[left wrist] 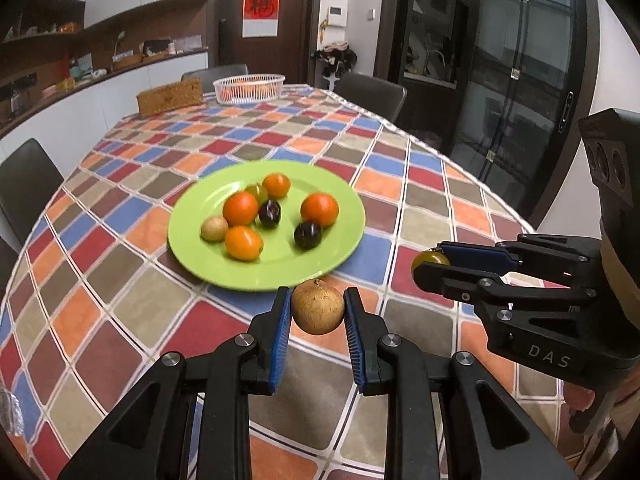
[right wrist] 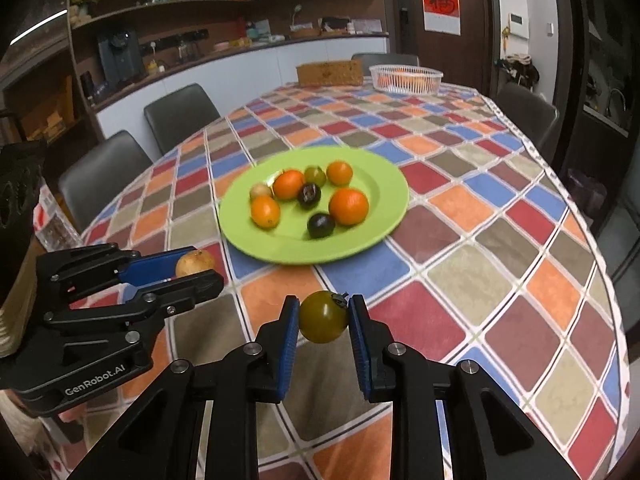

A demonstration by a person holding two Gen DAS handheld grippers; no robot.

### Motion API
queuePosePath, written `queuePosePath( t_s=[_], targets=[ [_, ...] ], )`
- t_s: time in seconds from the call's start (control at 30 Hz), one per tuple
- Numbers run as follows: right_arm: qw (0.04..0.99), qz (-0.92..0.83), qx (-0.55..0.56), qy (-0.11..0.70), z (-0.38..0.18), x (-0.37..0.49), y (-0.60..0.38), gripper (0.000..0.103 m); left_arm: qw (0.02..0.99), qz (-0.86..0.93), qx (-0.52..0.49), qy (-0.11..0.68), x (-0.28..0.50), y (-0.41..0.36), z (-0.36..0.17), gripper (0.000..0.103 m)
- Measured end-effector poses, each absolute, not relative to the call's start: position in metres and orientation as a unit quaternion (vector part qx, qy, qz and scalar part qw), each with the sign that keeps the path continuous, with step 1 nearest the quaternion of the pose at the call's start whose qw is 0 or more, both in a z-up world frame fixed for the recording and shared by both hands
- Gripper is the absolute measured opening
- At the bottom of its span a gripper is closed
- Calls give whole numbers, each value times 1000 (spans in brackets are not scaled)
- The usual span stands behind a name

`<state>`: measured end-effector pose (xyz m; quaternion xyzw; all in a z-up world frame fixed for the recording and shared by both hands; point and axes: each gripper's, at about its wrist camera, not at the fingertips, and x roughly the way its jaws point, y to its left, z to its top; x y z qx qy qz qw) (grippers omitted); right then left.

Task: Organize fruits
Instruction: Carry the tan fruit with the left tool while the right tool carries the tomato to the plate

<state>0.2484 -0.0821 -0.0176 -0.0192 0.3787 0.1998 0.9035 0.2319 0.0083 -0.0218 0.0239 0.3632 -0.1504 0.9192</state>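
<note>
A green plate [left wrist: 340, 196] [right wrist: 384, 184] sits mid-table with several small fruits: oranges [left wrist: 240, 208] [right wrist: 349, 206], dark plums [left wrist: 308, 235] [right wrist: 321, 225], a tan fruit [left wrist: 214, 229] [right wrist: 260, 191] and a green one [left wrist: 258, 191] [right wrist: 315, 175]. My left gripper [left wrist: 318, 314] [right wrist: 196, 266] is shut on a tan round fruit [left wrist: 318, 308] [right wrist: 194, 262], held just in front of the plate. My right gripper [right wrist: 324, 316] [left wrist: 430, 260] is shut on an olive-green tomato [right wrist: 323, 316] [left wrist: 426, 259], held to the right of the left gripper, above the tablecloth.
The table carries a checkered cloth [left wrist: 120, 280] [right wrist: 500, 220]. A white basket [left wrist: 248, 88] [right wrist: 406, 78] with orange fruit and a woven box [left wrist: 170, 96] [right wrist: 329, 73] stand at the far end. Dark chairs [left wrist: 28, 184] [right wrist: 180, 114] surround the table.
</note>
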Motion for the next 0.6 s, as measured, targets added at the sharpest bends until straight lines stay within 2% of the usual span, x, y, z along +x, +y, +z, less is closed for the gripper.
queuePosePath(
  t_s=[0.6],
  targets=[
    [930, 201, -18, 308, 37, 274, -81, 26, 942, -127, 27, 308, 258, 13, 23, 26]
  ],
)
